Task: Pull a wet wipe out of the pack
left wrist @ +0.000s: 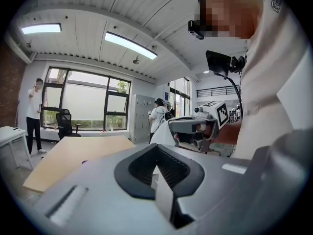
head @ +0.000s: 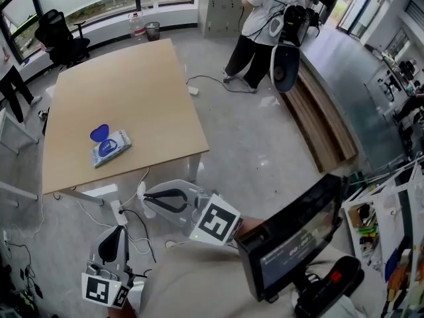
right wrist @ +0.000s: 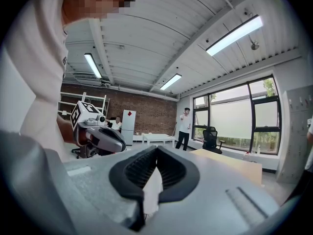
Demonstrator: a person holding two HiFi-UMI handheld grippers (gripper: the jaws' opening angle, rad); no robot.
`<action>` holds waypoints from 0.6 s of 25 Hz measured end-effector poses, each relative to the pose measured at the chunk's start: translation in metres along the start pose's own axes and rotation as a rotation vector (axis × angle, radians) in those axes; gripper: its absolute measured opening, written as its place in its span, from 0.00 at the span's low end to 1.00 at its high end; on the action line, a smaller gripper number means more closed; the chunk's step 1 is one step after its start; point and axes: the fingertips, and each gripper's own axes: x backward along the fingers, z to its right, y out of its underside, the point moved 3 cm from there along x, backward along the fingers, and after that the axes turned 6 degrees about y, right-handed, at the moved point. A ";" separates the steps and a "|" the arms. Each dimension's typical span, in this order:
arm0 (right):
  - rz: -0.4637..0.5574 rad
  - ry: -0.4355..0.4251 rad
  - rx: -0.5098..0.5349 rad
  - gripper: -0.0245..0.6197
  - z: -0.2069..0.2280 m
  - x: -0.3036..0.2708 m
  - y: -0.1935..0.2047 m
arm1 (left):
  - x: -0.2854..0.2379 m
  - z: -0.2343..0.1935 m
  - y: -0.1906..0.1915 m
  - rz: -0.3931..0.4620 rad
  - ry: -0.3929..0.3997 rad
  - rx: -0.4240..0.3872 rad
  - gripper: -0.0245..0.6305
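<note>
The wet wipe pack point(head: 110, 146), white and blue with its blue lid flipped open, lies flat near the front left of the wooden table point(head: 146, 91). Both grippers hang off the table, close to my body and over the floor. My left gripper point(head: 120, 229) points up toward the table edge, jaws shut and empty; in its own view the left gripper point(left wrist: 156, 147) aims across the tabletop point(left wrist: 68, 155). My right gripper point(head: 147, 198) points left, shut and empty, and the right gripper point(right wrist: 157, 149) sees the left one point(right wrist: 100, 137). Neither touches the pack.
Cables and a power strip point(head: 119, 211) lie on the floor under the table's front edge. A person point(head: 262, 28) stands at the back by a wooden platform point(head: 324, 124). An office chair point(head: 58, 35) sits at the far left. A screen device point(head: 291, 244) hangs at my chest.
</note>
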 end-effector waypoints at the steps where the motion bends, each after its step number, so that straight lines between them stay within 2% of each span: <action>1: 0.001 0.000 -0.001 0.04 0.000 0.000 0.001 | 0.001 0.000 0.002 0.002 0.001 -0.002 0.04; 15: 0.006 -0.001 -0.002 0.04 -0.003 -0.005 0.000 | 0.006 -0.004 0.006 -0.002 -0.007 -0.003 0.04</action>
